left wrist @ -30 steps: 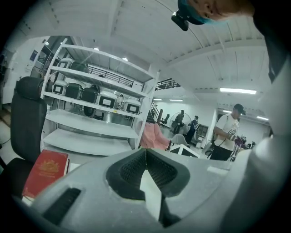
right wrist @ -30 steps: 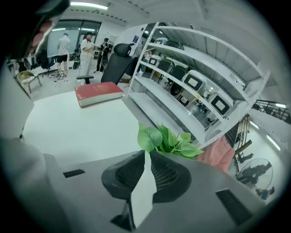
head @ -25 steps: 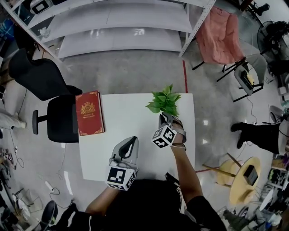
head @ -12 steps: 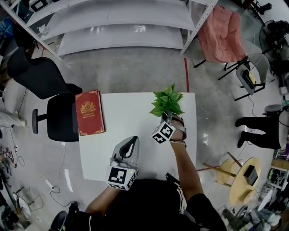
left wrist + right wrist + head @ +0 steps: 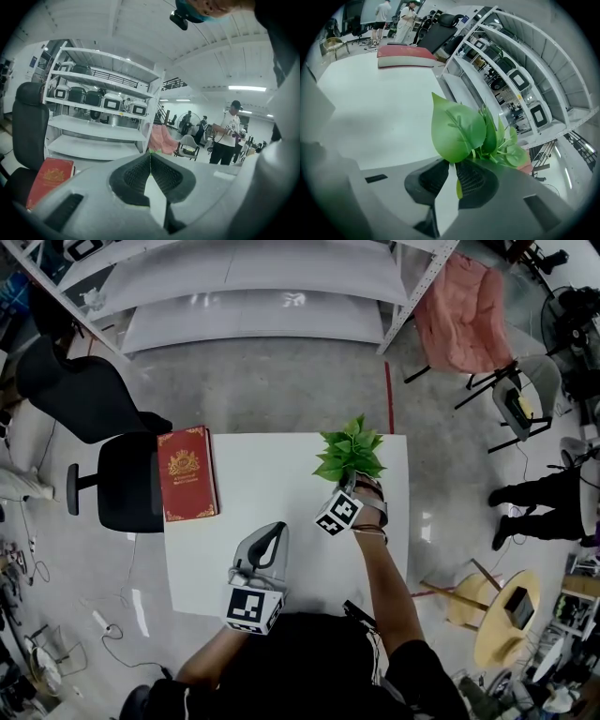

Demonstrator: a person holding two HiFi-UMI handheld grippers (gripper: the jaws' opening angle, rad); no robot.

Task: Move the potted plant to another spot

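The potted plant [image 5: 349, 454] shows as a bunch of green leaves at the far right of the white table [image 5: 262, 493]; its pot is hidden. My right gripper [image 5: 348, 483] is shut on it just below the leaves. In the right gripper view the leaves [image 5: 464, 131] rise straight out of the closed jaws of the right gripper [image 5: 451, 165], with a leaf edge pinched between them. My left gripper [image 5: 273, 530] rests over the near middle of the table, shut with nothing in it. The left gripper view shows the left gripper [image 5: 150, 155] with its pads pressed together.
A red book [image 5: 187, 474] lies at the table's far left edge; the book [image 5: 50, 176] also shows in the left gripper view. A black office chair [image 5: 112, 474] stands left of the table. Grey shelving [image 5: 244, 296] runs beyond it. A person [image 5: 544, 512] stands at the right.
The right gripper and the plant have shifted a little to the right and farther away, toward the table's far right corner. The left gripper has stayed put.
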